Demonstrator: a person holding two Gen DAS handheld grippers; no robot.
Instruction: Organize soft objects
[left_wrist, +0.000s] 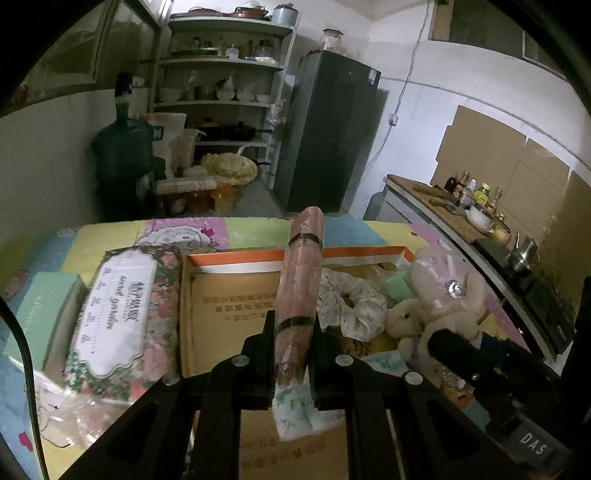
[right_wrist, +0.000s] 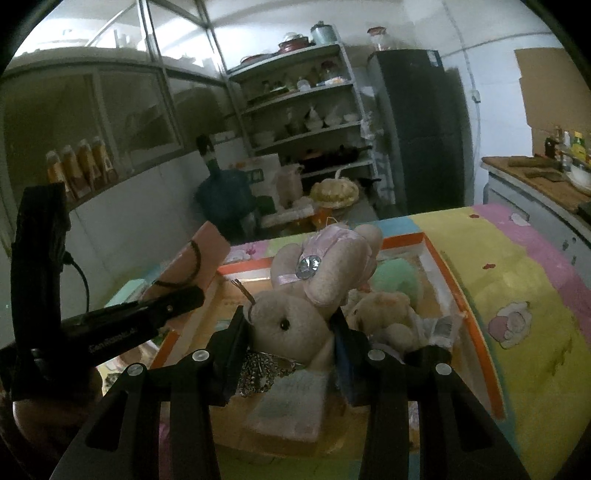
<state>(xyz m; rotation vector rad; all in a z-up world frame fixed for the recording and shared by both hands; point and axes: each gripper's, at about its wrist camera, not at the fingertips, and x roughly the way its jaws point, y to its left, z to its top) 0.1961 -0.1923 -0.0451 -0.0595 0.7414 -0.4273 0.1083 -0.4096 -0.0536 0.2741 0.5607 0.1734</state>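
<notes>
Jaws of left gripper (left_wrist: 293, 341) clamp a pink rolled cloth (left_wrist: 300, 288) pointing forward above the orange-rimmed box (left_wrist: 236, 260) | right gripper (right_wrist: 290, 332) jaws pinch the plush rabbit (right_wrist: 295, 317) by its head, over the same box (right_wrist: 454, 291), beside a smaller plush (right_wrist: 384, 314).

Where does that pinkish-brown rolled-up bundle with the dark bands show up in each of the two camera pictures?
Left wrist view: the rolled bundle stands in the centre, clamped between the left gripper fingers, over the orange-rimmed box.
Right wrist view: the rolled bundle is at centre-left, tilted, left of the plush rabbit that the right gripper holds.
Shared landmark: the dark fridge.
</notes>
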